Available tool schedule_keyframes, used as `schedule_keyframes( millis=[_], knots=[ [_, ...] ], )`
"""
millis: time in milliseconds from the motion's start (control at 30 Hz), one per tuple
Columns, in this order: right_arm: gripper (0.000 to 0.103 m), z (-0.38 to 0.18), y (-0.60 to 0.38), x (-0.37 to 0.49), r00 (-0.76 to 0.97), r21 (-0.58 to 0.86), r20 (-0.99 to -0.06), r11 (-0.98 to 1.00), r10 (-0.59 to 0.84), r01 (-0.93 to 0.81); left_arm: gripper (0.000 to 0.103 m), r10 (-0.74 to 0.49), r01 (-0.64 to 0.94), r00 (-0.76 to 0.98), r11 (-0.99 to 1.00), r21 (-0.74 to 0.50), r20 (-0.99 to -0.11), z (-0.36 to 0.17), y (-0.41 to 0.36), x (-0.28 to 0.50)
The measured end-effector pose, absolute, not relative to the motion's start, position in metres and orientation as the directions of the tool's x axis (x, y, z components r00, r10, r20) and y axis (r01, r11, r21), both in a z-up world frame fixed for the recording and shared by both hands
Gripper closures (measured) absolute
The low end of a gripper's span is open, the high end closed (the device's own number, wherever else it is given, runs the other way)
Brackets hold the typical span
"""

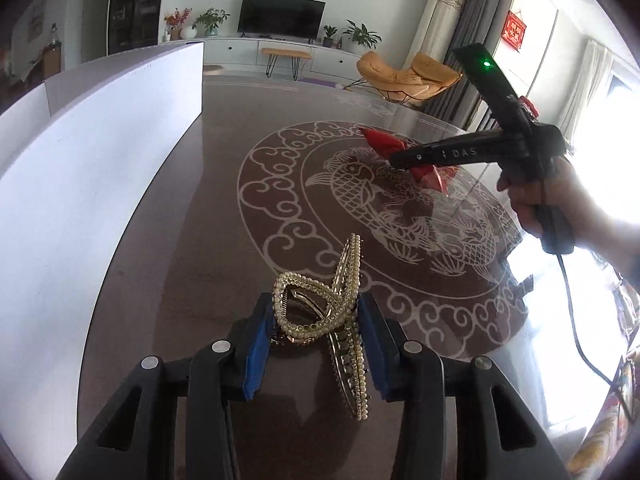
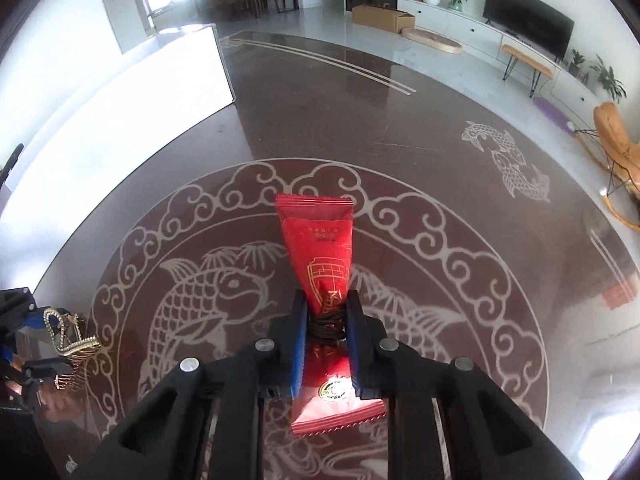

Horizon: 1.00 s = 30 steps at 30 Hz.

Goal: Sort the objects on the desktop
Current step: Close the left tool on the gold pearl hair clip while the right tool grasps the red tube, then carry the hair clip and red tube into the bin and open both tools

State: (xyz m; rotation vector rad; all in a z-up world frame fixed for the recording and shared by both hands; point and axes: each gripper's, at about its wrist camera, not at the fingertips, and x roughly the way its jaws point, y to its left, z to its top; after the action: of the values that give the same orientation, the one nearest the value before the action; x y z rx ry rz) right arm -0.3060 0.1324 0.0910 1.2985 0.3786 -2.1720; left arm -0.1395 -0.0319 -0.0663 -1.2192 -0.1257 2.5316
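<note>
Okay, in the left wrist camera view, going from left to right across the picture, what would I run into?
White box → gold pearl hair clip held in the left gripper → red snack packet held in the right gripper → the person's right hand on its handle.

Gold pearl-studded hair claw clip (image 1: 320, 312), looped and toothed, pinched upright above dark glass. Glossy red foil snack packet (image 2: 320, 264), creased at its waist beside a dark hair tie (image 2: 326, 326), held lengthwise.
</note>
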Motion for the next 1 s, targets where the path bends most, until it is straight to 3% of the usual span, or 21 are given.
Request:
schedule_keyframes(
  millis=[200, 367, 567, 700, 833, 1000],
  knots=[
    [0.085, 0.107, 0.162, -0.232, -0.374, 0.172, -0.83, -0.827, -0.414, 0.535, 0.06, 0.304, -0.287, -0.55, -0.943, -0.166, -0.778, -0.065, -0.021, -0.145],
    [0.085, 0.122, 0.183, -0.182, -0.391, 0.223, -0.799, -0.829, -0.457, 0.513, 0.06, 0.329, -0.279, -0.526, -0.938, -0.206, -0.784, -0.064, -0.026, -0.145],
    [0.085, 0.138, 0.191, -0.15, -0.404, 0.236, -0.78, -0.823, -0.477, 0.517, 0.05, 0.258, -0.328, -0.541, -0.941, -0.082, -0.8, -0.066, -0.009, -0.137],
    [0.085, 0.147, 0.192, -0.14, -0.415, 0.23, -0.774, -0.822, -0.479, 0.52, 0.06, 0.212, -0.317, -0.576, -0.948, -0.024, -0.79, -0.067, -0.007, -0.133],
    [0.085, 0.161, 0.193, -0.134, -0.433, 0.225, -0.766, -0.829, -0.475, 0.512, 0.06, 0.248, -0.256, -0.62, -0.961, -0.107, -0.744, -0.056, -0.025, -0.118],
    [0.085, 0.196, 0.182, -0.133, -0.474, 0.198, -0.735, -0.821, -0.486, 0.535, 0.06, 0.313, -0.189, -0.736, -0.946, -0.262, -0.6, 0.008, -0.065, -0.075]
  ],
)
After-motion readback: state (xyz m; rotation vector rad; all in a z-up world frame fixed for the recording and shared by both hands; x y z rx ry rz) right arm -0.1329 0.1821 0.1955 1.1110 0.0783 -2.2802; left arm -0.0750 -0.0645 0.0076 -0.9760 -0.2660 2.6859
